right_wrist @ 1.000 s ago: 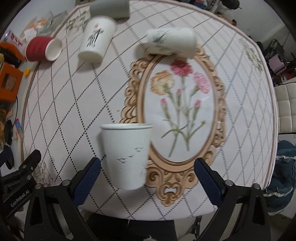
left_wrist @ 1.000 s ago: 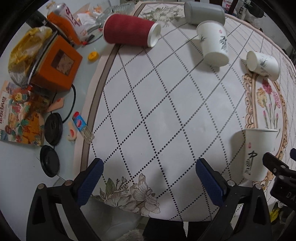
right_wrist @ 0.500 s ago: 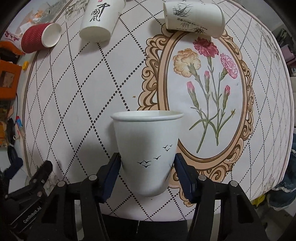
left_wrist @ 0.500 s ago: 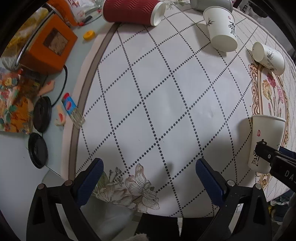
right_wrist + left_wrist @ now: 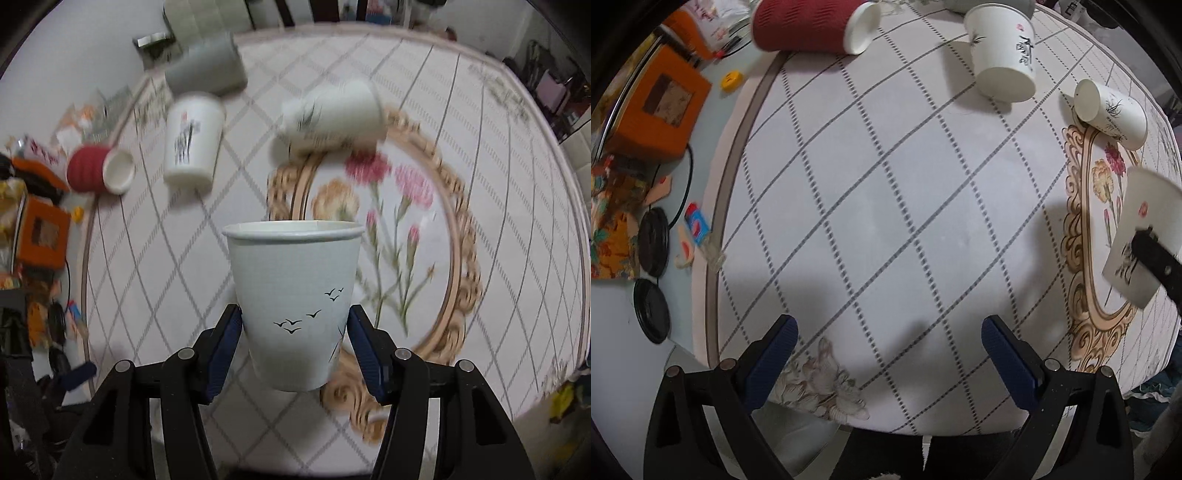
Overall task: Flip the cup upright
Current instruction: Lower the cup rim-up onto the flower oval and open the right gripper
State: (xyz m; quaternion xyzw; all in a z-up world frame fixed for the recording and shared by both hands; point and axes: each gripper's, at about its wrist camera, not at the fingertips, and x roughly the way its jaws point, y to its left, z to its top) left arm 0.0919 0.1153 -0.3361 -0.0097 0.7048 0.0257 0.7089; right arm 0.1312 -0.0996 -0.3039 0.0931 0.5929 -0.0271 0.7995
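My right gripper [image 5: 295, 343] is pinching the white bird-print cup [image 5: 295, 306], rim up, at 6 o'clock. My left gripper [image 5: 888, 354] is spread, and only its camera shows red calligraphy on the cup.

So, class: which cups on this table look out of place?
Four lie tipped on their sides: the red cup, grey cup and two white cups. Only the bird-print cup in the right tool is upright.

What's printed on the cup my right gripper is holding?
Small black flying birds on the white cup; clearest in the right wrist view.
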